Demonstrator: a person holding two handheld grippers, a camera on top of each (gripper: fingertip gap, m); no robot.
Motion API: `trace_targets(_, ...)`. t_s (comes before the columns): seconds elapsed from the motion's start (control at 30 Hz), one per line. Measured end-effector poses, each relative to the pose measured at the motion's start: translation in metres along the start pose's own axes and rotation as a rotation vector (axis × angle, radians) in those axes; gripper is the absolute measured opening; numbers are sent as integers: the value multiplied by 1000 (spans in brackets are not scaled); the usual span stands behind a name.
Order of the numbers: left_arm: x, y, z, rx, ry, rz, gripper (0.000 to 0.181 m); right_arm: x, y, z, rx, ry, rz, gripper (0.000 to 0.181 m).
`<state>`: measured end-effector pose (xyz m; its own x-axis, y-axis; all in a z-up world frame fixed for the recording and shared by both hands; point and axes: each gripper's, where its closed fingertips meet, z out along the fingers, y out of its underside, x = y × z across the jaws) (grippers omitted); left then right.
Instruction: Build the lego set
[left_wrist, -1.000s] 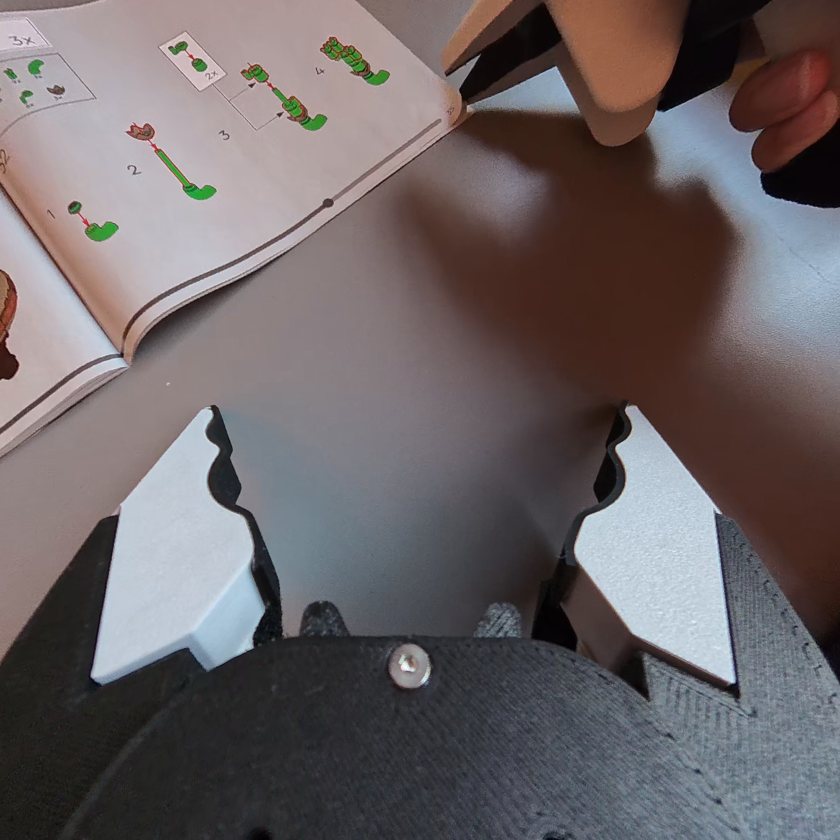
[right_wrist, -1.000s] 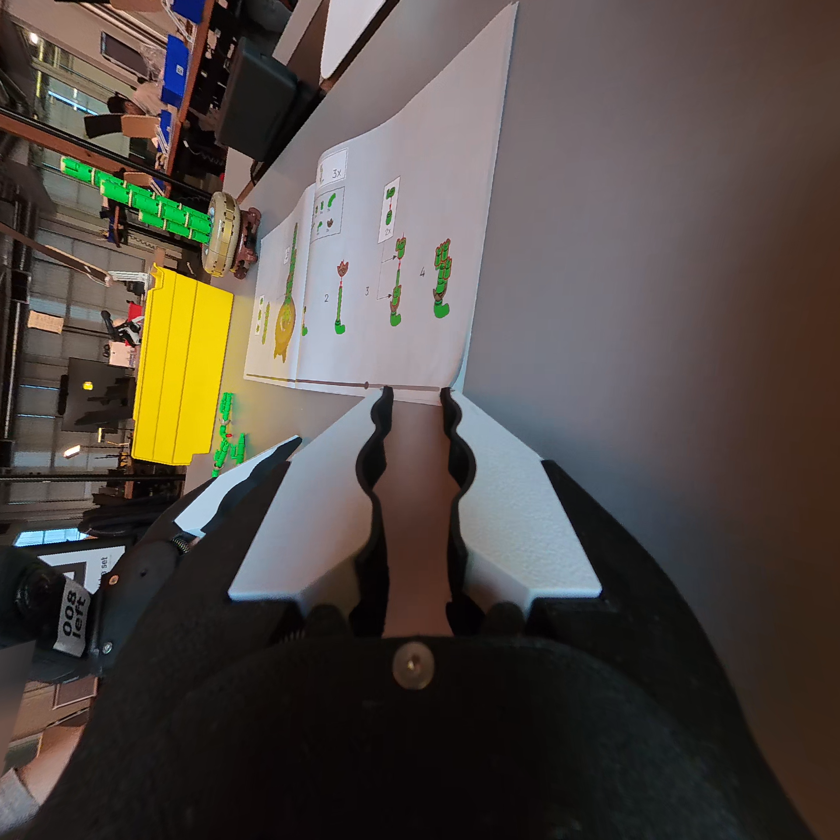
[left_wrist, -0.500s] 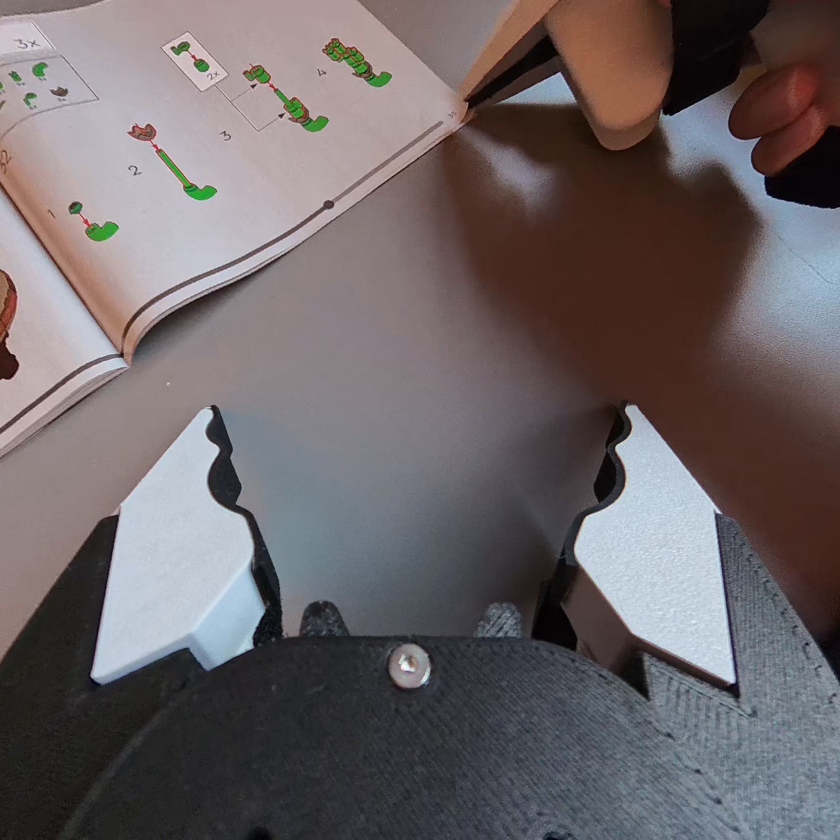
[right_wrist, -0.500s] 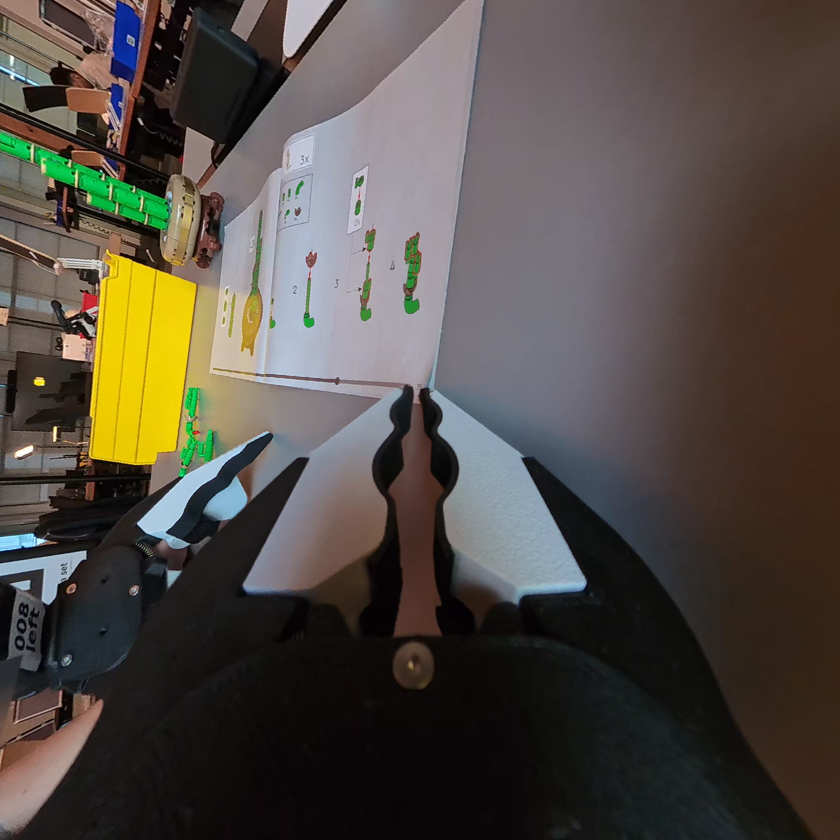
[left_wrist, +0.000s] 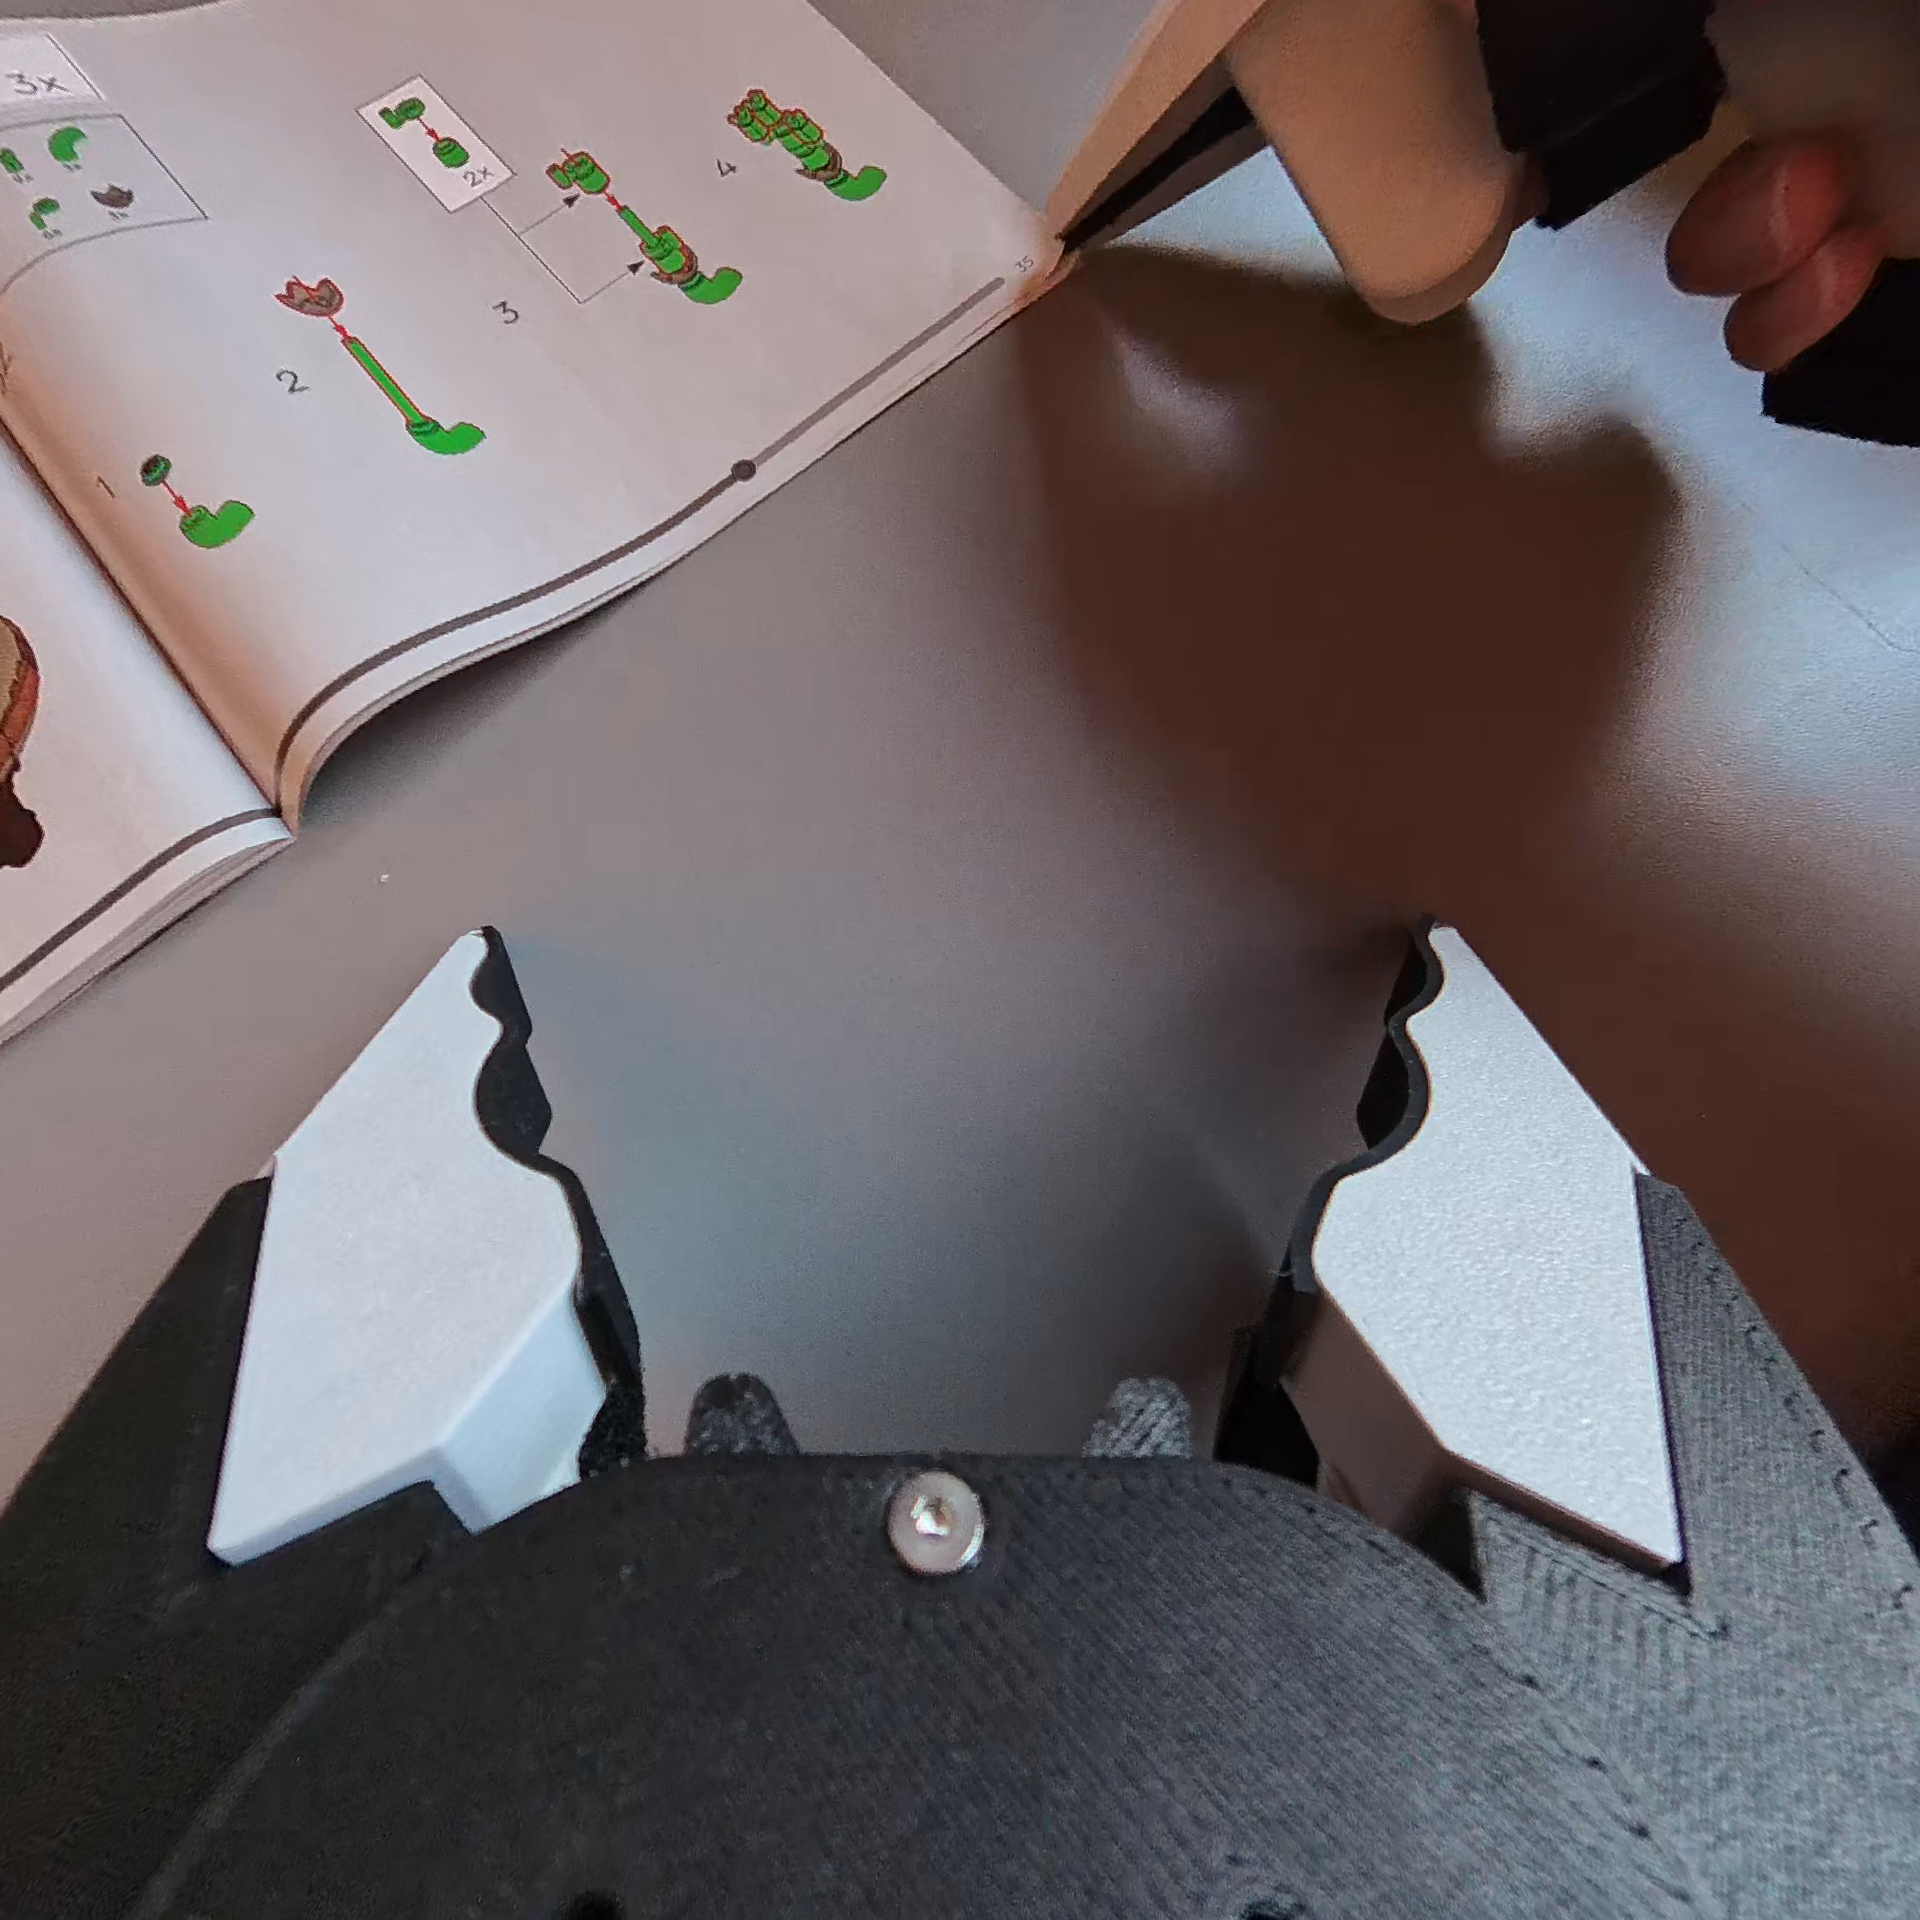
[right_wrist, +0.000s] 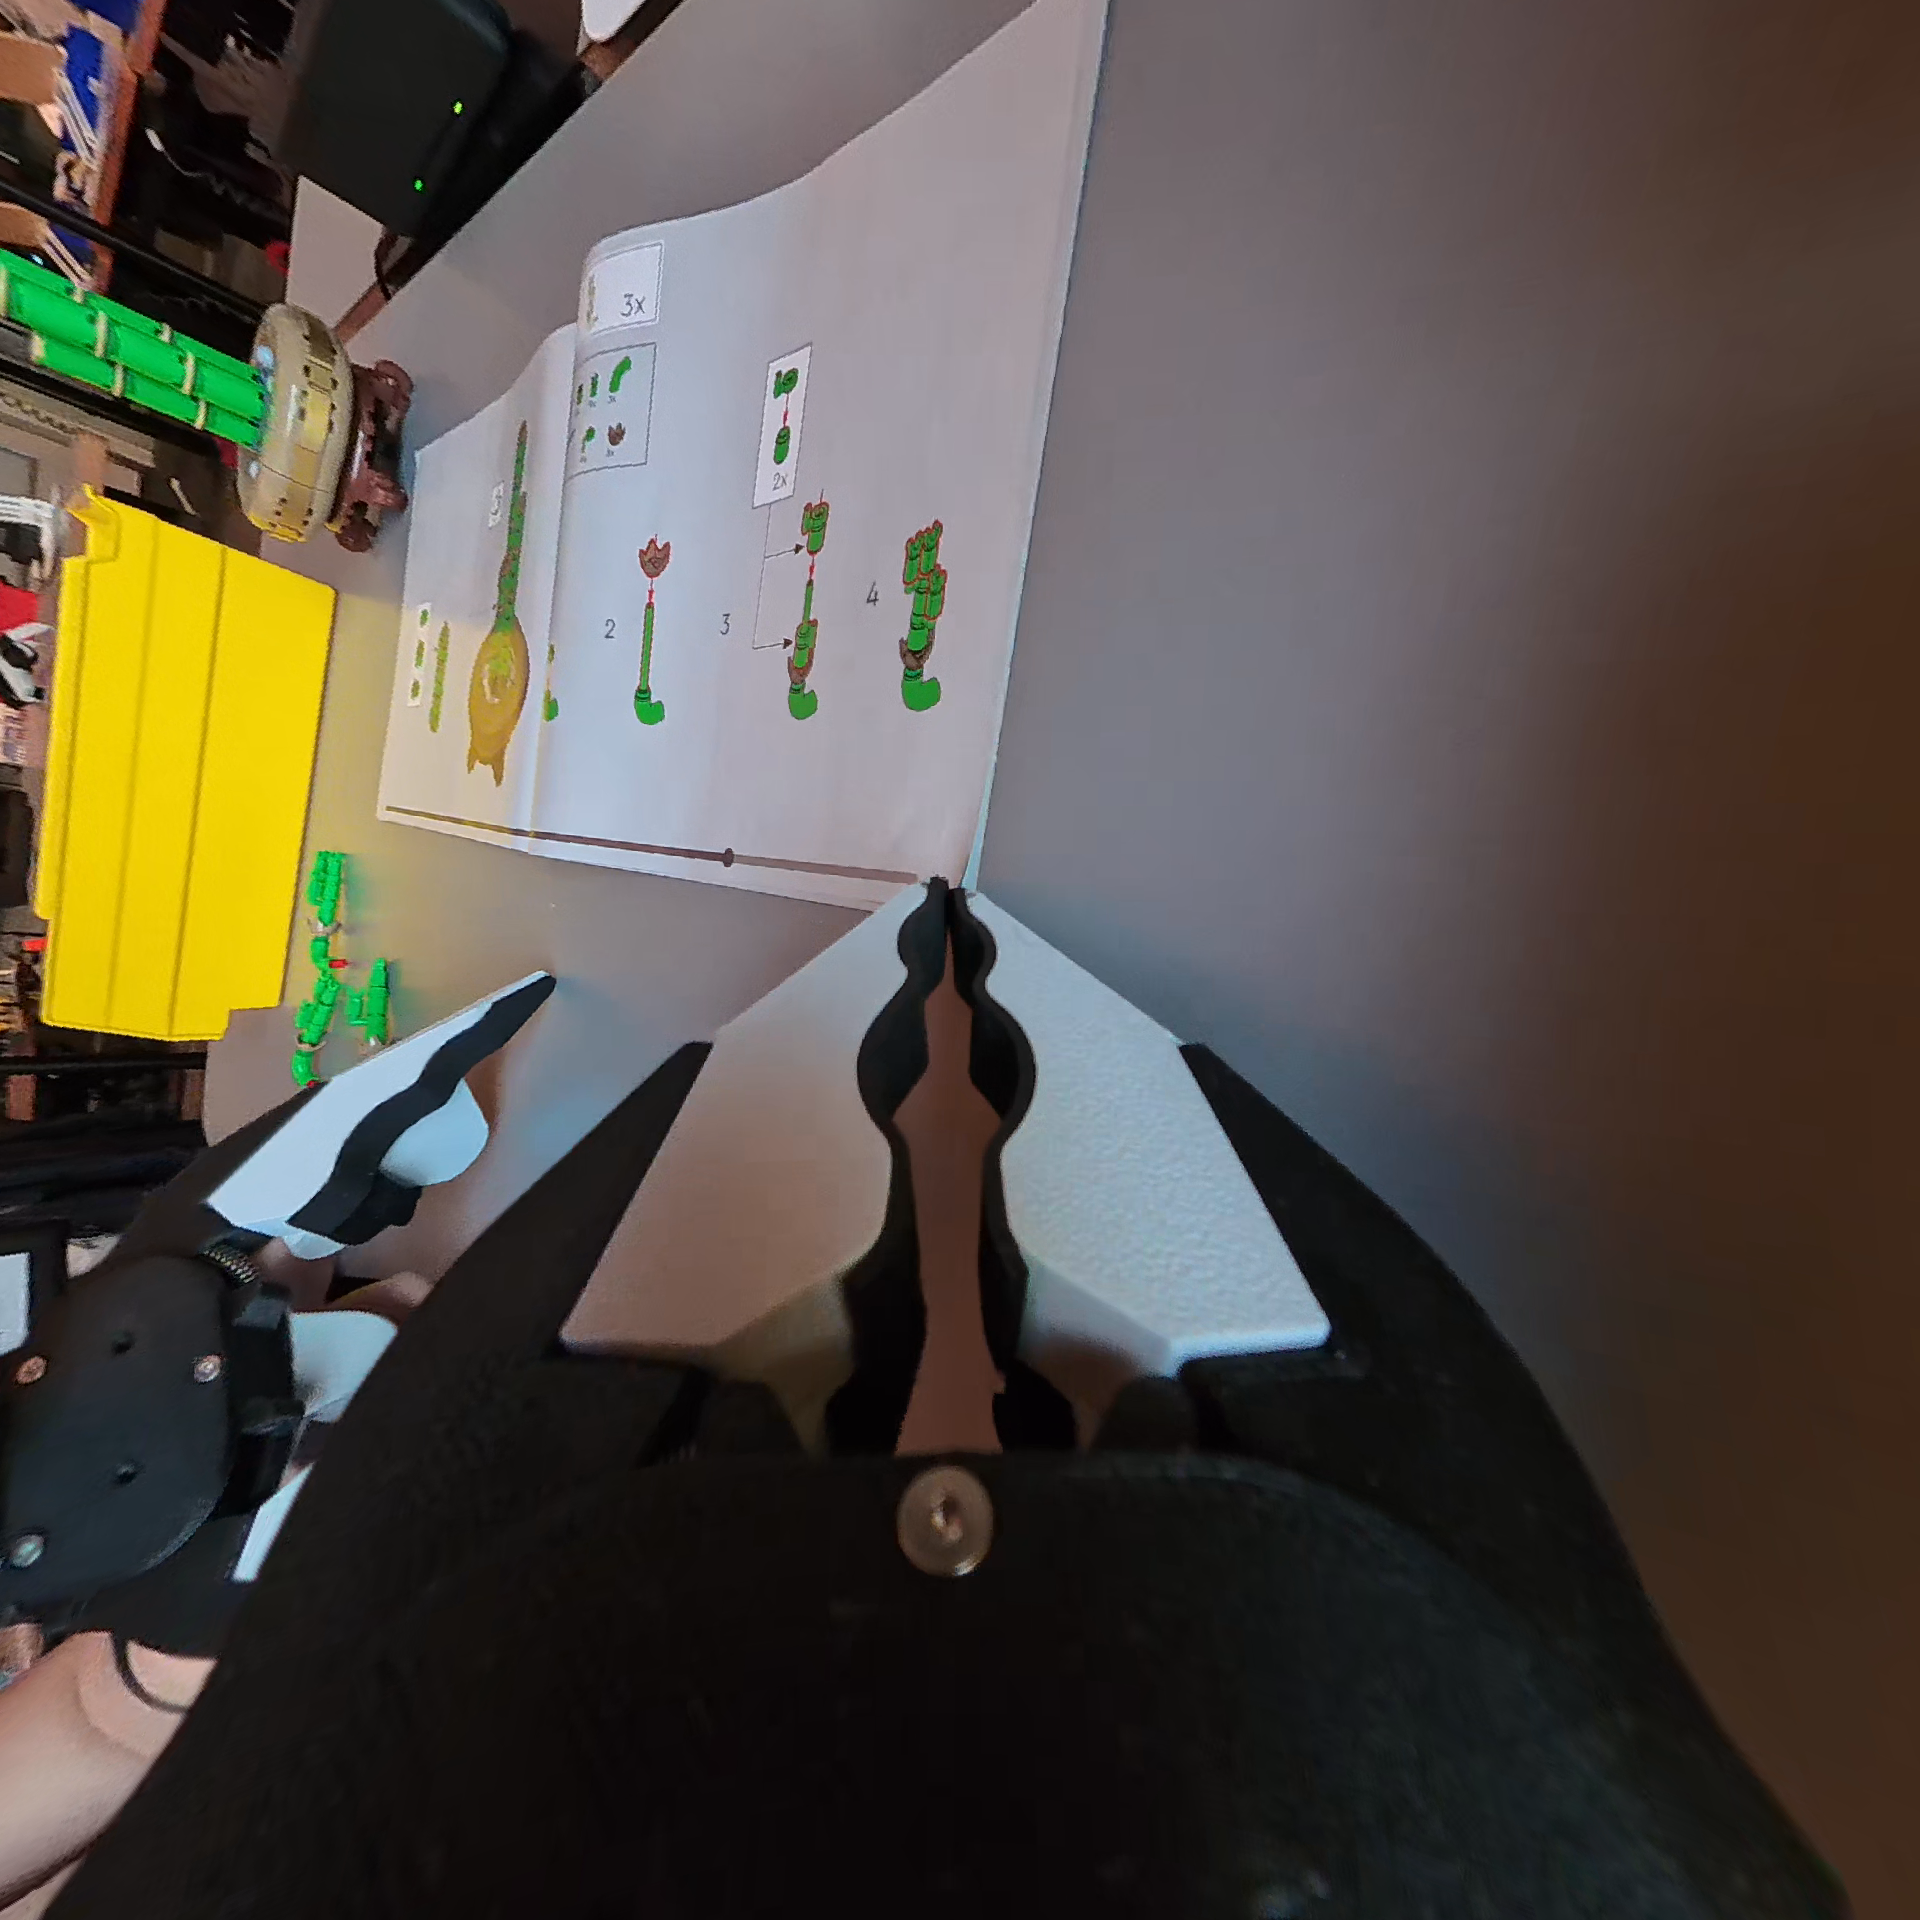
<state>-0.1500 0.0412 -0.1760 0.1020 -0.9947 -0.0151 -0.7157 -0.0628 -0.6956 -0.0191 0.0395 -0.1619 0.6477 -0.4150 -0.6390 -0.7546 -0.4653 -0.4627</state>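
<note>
Paper booklet on grey worktop | right gripper fingers, gapped a second ago, now pinch its corner, likely a page turn | left gripper fingers spread, empty | green lego pieces beside yellow bin

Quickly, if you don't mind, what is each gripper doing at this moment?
Left gripper: open, holding nothing, above the bare table.
Right gripper: shut on the corner of the instruction booklet.

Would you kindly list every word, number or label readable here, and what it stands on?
I do not copy out writing, so here is what bears it.
Instruction booklet: printed step numerals, quantity marks and a corner page number.
Background shelves: too blurred to read.
</note>
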Motion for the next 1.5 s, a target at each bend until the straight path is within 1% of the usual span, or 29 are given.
trace_targets(0.07,0,0,0,0,0,0,158,0,-1,-1,2,11,-17,0)
trace_targets(0.23,0,0,0,1,0,0,158,-7,-6,-8,39,-16,-29,0)
trace_targets(0.7,0,0,0,2,-1,0,158,-25,-10,-17,75,-71,-80,0)
trace_targets(1.0,0,0,0,3,0,0,158,-19,-7,-13,54,-42,-106,0)
trace_targets(1.27,0,0,0,3,0,0,158,-7,3,2,-34,-14,-106,0)
trace_targets(1.5,0,0,0,3,0,-1,158,-4,1,-1,-29,6,-108,5)
